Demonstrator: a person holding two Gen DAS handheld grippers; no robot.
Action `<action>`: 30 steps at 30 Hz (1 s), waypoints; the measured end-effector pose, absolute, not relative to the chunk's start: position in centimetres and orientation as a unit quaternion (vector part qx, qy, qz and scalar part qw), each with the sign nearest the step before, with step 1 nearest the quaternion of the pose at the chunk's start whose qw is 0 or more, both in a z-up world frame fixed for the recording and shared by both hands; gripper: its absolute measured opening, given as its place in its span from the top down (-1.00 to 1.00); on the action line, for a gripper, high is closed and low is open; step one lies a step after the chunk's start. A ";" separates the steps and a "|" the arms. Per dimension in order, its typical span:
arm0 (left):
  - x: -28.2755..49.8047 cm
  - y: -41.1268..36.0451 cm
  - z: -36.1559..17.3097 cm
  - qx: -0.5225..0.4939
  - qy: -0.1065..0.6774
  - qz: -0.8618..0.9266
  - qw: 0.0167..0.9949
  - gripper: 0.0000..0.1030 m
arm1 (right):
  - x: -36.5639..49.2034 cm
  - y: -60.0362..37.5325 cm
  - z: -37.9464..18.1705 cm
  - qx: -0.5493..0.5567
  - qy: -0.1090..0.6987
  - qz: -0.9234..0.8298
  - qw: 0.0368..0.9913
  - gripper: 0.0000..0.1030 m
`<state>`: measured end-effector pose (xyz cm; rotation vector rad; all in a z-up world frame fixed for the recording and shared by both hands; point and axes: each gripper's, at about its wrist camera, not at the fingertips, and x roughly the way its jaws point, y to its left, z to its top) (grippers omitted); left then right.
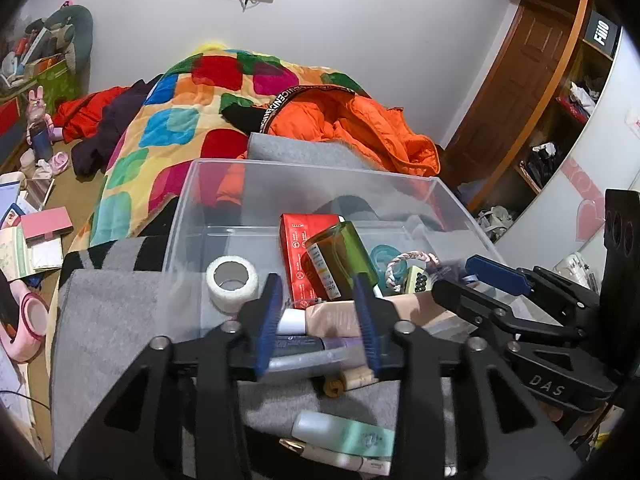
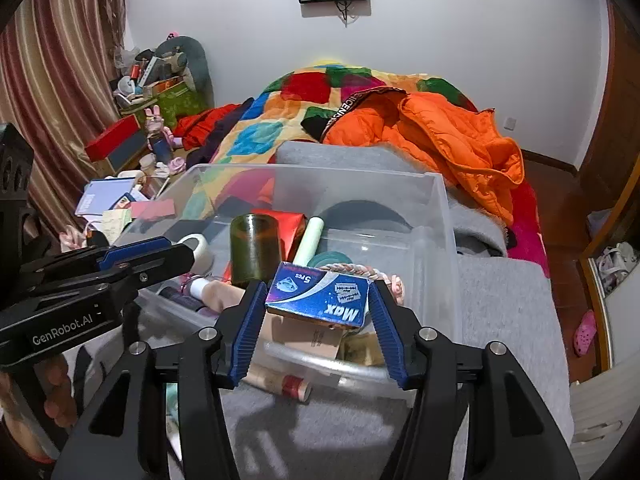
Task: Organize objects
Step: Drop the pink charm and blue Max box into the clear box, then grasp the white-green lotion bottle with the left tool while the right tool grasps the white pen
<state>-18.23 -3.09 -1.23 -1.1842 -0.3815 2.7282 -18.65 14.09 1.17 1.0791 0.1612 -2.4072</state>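
A clear plastic bin sits on a grey blanket on the bed. In it lie a green-brown bottle, a red box, a white tape roll, a beige tube and a braided band. My left gripper is open over the bin's near edge, its fingers on either side of the bottle's base. My right gripper is shut on a blue "Max" razor-blade box, held above the bin. The bottle stands behind it.
A mint tube and a small cork-coloured item lie on the grey blanket in front of the bin. An orange jacket and patchwork quilt lie behind it. Books and clutter cover the floor at left.
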 end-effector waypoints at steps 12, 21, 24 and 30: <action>-14.7 -1.3 0.4 -0.371 -0.069 0.924 0.066 -0.24 | -15.9 15.7 2.3 0.374 0.060 -0.887 0.264 0.00; -12.4 -0.1 -1.4 -0.394 -0.040 0.914 0.087 -0.66 | -13.2 17.2 1.9 0.375 0.065 -0.882 0.277 -0.02; -12.1 0.2 -3.2 -0.421 -0.032 0.901 0.098 -0.68 | -12.2 17.5 1.1 0.383 0.072 -0.876 0.283 -0.02; -12.0 1.0 -5.6 -0.463 -0.024 0.876 0.132 -0.68 | -10.2 17.7 -1.2 0.411 0.082 -0.849 0.321 -0.02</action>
